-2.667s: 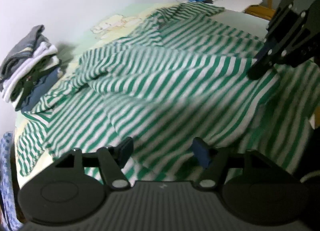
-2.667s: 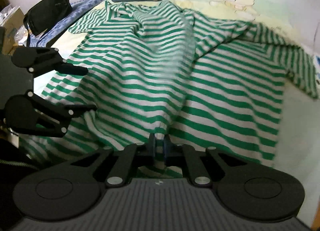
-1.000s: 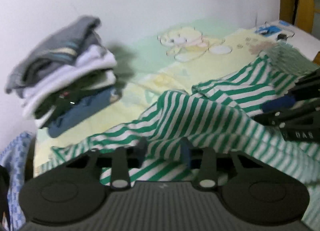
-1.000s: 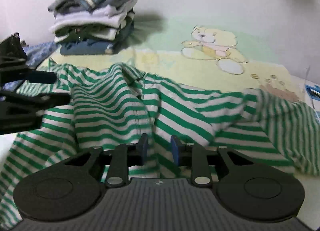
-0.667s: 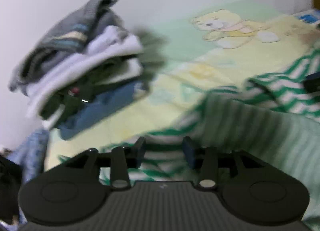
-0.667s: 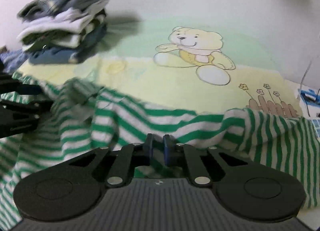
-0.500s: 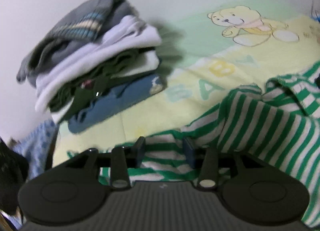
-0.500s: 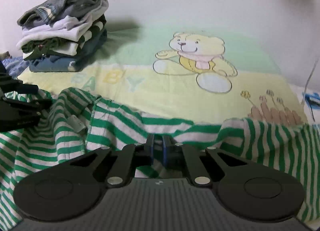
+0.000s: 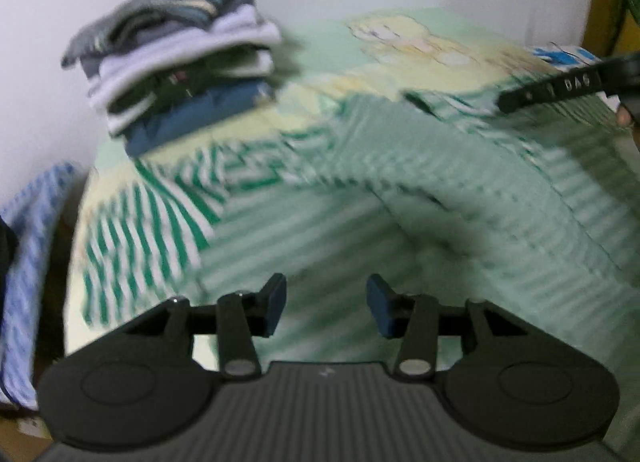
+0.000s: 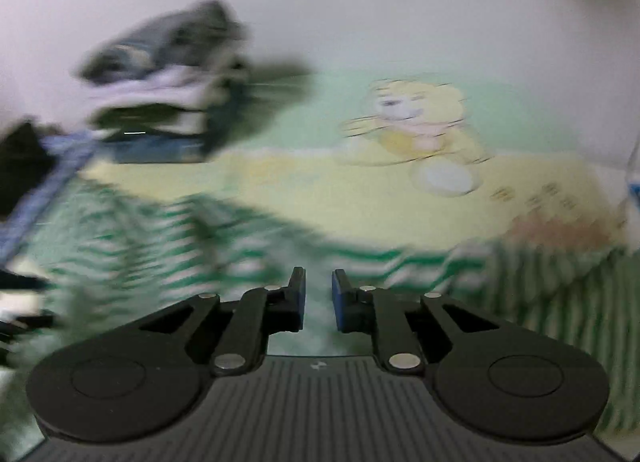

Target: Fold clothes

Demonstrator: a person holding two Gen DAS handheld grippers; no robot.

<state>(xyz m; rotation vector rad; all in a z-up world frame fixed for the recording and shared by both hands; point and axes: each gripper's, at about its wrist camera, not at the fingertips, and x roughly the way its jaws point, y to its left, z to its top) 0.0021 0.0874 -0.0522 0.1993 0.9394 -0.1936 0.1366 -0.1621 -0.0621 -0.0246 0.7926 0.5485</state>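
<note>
Two grippers are in view, and I read both as released. Left gripper: jaws apart, pads clear of cloth, nothing between them. Right gripper: jaws narrowly apart, and they have just been opening; blurred fabric shows through the gap, but I see no pad pressing on it.

Shirt: green-and-white striped, lying on the bed sheet, spread across both views with a raised ridge running left to right ahead of the left gripper. It lies directly beyond and below both sets of fingers. In the right wrist view its upper edge crosses just ahead of the fingertips, with the bear print on bare sheet beyond.

Next grasp, in my judgement: the striped left portion sits nearer my left gripper; the edge at centre sits nearer my right.

Stack of folded clothes stands well apart, at the far left against the wall.

Limits: heavy motion blur in both views. Sleeves, collar and hem cannot be told apart. The shirt's right side is cut off by the frame.
</note>
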